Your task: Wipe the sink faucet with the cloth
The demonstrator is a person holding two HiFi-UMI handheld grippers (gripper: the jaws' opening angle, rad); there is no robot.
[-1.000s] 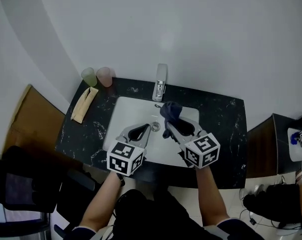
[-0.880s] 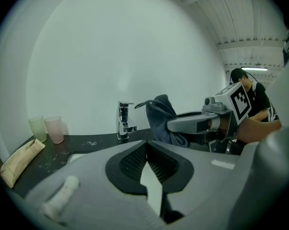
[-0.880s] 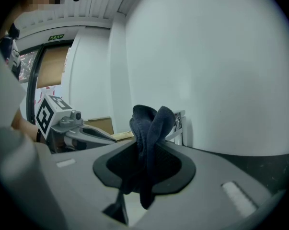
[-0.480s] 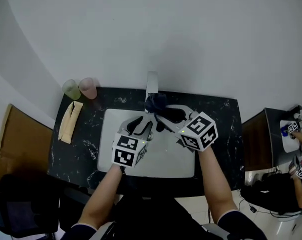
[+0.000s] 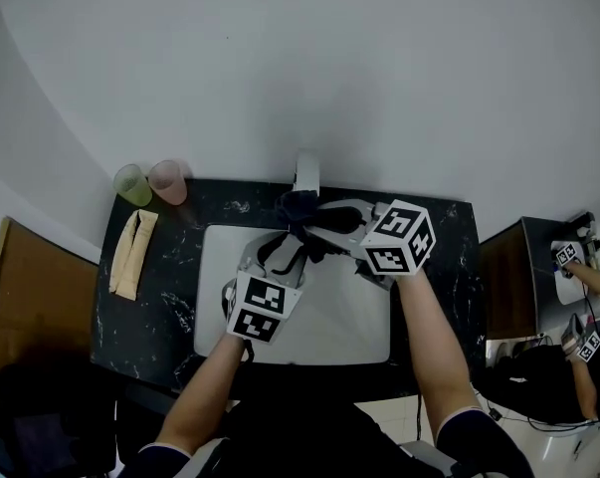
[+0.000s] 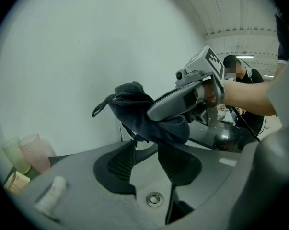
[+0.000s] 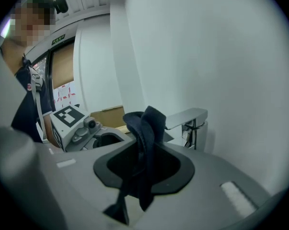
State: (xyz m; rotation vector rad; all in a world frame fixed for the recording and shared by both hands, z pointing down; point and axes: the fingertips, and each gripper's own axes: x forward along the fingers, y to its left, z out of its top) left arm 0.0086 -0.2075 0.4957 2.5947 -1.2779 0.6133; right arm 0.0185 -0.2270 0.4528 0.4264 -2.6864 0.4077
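We clamp the cloth beside the faucet in our right gripper, jaws just tightening; our left gripper, just opening, holds nothing.

Our right gripper now reaches the faucet, which stood well ahead of it a second ago. Its jaws have just been closing further on the cloth. Our left gripper comes forward too. Its jaws have just been opening with nothing between them, and the cloth is just beyond their tips.
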